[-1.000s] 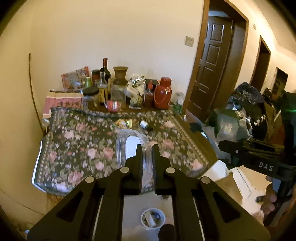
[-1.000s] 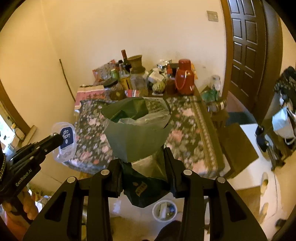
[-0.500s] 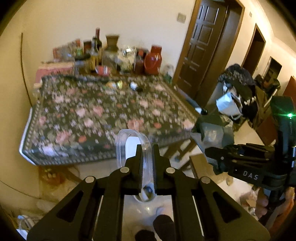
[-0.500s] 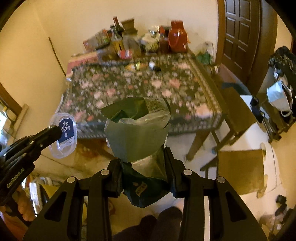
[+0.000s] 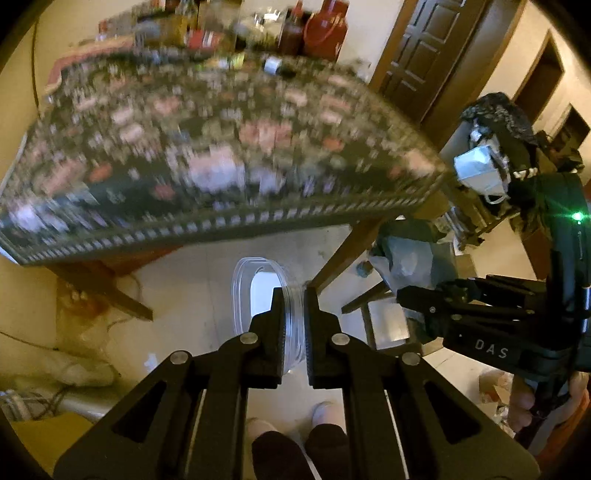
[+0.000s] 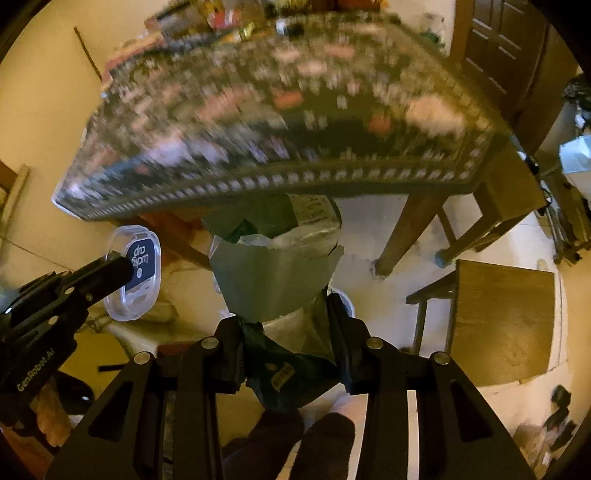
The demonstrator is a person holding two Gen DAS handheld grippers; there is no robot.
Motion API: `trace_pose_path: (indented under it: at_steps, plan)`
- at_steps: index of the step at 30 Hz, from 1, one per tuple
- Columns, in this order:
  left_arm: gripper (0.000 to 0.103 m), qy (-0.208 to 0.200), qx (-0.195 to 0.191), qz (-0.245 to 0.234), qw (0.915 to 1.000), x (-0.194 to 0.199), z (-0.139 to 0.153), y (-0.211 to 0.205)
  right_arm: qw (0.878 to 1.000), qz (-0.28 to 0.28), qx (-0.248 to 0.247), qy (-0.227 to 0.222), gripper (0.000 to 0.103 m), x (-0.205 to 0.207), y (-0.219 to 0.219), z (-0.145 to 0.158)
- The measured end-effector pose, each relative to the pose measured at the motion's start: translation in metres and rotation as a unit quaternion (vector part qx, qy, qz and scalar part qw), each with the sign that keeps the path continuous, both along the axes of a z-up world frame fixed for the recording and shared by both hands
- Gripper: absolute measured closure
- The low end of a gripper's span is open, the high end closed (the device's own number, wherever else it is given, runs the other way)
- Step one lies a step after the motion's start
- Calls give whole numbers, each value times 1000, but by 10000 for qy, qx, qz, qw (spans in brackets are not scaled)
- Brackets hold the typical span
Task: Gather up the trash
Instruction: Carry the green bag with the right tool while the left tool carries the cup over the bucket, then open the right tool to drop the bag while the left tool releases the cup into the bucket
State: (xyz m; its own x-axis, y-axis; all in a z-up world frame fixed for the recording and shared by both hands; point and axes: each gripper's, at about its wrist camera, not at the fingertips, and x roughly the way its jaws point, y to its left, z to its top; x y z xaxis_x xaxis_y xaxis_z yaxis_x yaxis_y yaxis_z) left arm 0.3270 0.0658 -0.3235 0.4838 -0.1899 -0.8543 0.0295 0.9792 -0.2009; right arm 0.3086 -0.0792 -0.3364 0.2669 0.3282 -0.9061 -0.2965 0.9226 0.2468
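- Gripping a clear plastic lid [image 5: 258,295] by its edge, the left gripper [image 5: 293,317] has its jaws almost together, clamped on the thin rim; in the right wrist view the same lid [image 6: 135,273] shows a dark blue label with white letters.
- The right gripper [image 6: 286,339] has its jaws a little apart, pressed on a bundle of green wrappers [image 6: 273,273], with crumpled clear plastic inside the bundle.
- Both grippers point steeply down toward the pale floor [image 5: 192,288], and both pieces of trash hang in the air in front of the table edge, not on the table.
- The table with a floral cloth [image 5: 221,155] fills the upper part of both views; it is blurred.
- At the far side of the table stand bottles and a red jug [image 5: 325,27], too blurred to tell more.
- A wooden stool [image 6: 502,321] stands on the floor to the right of the table leg in the right wrist view.
- A white round rim [image 6: 345,299] shows just behind the right finger of the right gripper; I cannot tell what it is.
- The person's dark trouser legs [image 5: 295,454] and light shoes are at the bottom of the left wrist view.
- A hand [image 5: 524,402] holds the handle of the right gripper at the right edge of the left wrist view.
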Motion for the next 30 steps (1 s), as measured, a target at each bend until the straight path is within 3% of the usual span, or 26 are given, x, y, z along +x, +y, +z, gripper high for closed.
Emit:
trace_pose_path:
  at_steps: [18,23,27,30]
  plan:
    - [95,771,-183,448,9958,34,-258,0,9940,401,-109,1010,68,41,11,-279]
    - [95,948,-233,549,9937,37,-307,7,9905,653,-363,1156,65,41,27,-328]
    - [95,1072,-237,577,9923,37,-334,7,9858,738,-75,1507,45,40,30,-354]
    - [95,1155,-275,563,9913,37,-344,1,9835,730,-137,1651,44,35,27,-365]
